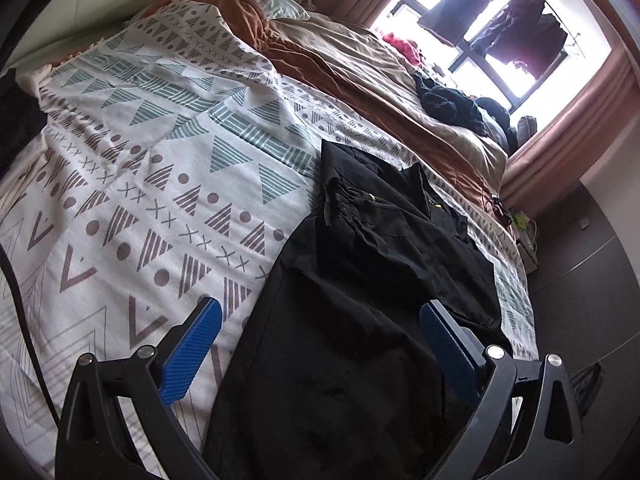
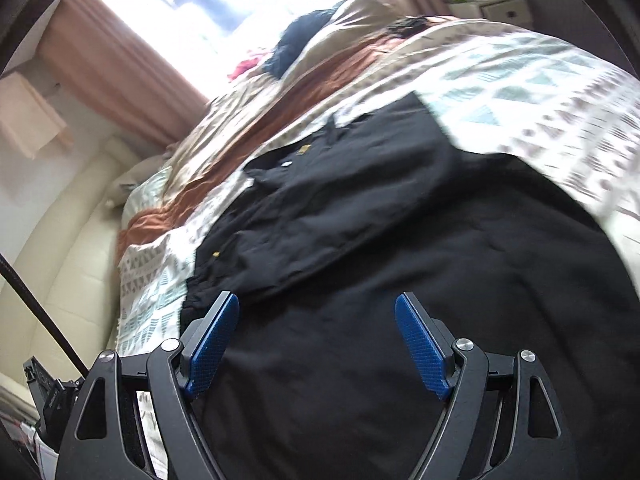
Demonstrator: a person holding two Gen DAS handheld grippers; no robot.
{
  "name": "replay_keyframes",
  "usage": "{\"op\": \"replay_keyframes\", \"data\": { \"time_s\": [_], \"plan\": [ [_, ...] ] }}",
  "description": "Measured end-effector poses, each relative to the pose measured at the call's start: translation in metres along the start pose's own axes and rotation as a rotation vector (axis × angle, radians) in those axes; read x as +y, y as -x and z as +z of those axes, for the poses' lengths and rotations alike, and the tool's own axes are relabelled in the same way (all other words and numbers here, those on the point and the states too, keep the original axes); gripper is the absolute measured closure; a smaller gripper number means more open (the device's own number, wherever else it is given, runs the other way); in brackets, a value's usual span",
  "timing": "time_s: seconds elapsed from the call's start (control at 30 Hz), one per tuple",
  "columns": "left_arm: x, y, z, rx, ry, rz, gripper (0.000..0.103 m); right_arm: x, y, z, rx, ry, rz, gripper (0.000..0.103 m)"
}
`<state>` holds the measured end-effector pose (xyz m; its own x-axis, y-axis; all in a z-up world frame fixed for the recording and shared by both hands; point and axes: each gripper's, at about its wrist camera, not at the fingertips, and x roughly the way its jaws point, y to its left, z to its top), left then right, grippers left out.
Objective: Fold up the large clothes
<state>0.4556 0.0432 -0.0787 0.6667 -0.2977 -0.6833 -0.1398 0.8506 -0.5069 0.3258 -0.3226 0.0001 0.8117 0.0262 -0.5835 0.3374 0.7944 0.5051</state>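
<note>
A large black garment [image 1: 360,300] with small gold buttons lies spread on a patterned bedspread [image 1: 160,160], partly folded over itself. My left gripper [image 1: 320,320] hovers above its near end, blue pads wide apart and nothing pinched between them. In the right wrist view the same black garment [image 2: 400,260] fills the lower half of the blurred picture. My right gripper [image 2: 316,320] stands open above the cloth, with its blue pads apart and gripping nothing.
A brown and beige duvet [image 1: 380,88] is bunched along the far side of the bed, with dark clothes [image 1: 452,104] piled on it near the window [image 1: 480,20]. A cream padded headboard [image 2: 68,248] and pink curtains [image 2: 120,60] border the bed.
</note>
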Motion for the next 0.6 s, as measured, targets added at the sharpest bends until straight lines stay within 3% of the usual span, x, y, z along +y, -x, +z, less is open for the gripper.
{"op": "replay_keyframes", "data": {
  "time_s": [0.13, 0.3, 0.6],
  "plan": [
    [-0.001, 0.016, -0.028, -0.019, -0.047, 0.045, 0.002, -0.019, 0.04, -0.018, -0.001, -0.015, -0.059, 0.023],
    [0.001, 0.051, -0.064, -0.03, -0.05, 0.02, 0.002, -0.035, 0.09, -0.032, -0.037, -0.05, -0.093, 0.022],
    [0.019, 0.102, -0.117, -0.028, -0.09, 0.042, 0.002, -0.086, 0.16, -0.064, -0.027, -0.18, -0.073, 0.021]
  ]
}}
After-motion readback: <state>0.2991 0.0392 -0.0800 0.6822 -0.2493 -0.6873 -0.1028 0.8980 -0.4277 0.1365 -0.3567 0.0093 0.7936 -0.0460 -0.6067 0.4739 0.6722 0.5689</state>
